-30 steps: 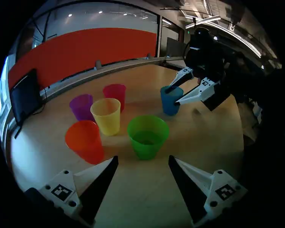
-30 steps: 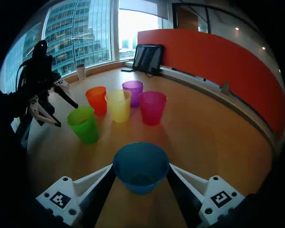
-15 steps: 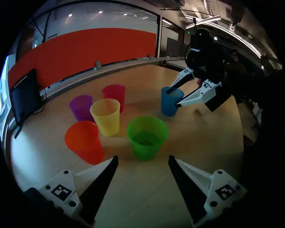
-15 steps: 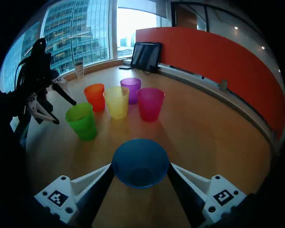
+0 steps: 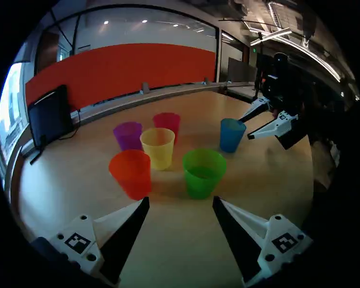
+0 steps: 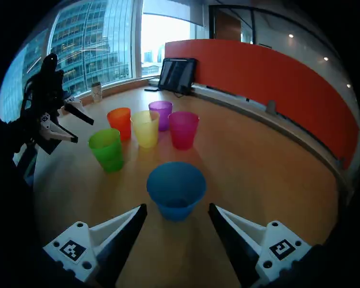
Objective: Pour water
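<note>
right gripper view: the blue cup [image 6: 176, 189] stands upright on the bench [image 6: 276, 177], just ahead of the right gripper [image 6: 176, 206], whose jaws are spread and empty. the green cup [image 5: 204, 172] sits just beyond the left gripper [image 5: 180, 198], jaws likewise apart. nothing is grasped, so pouring seems not begun; next likely means closing on a cup squarely and lifting it level.

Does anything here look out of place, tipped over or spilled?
Nothing stands out. The blue cup, green cup, orange cup, yellow cup, purple cup and pink cup all stand upright on the table; I see no spill.
</note>
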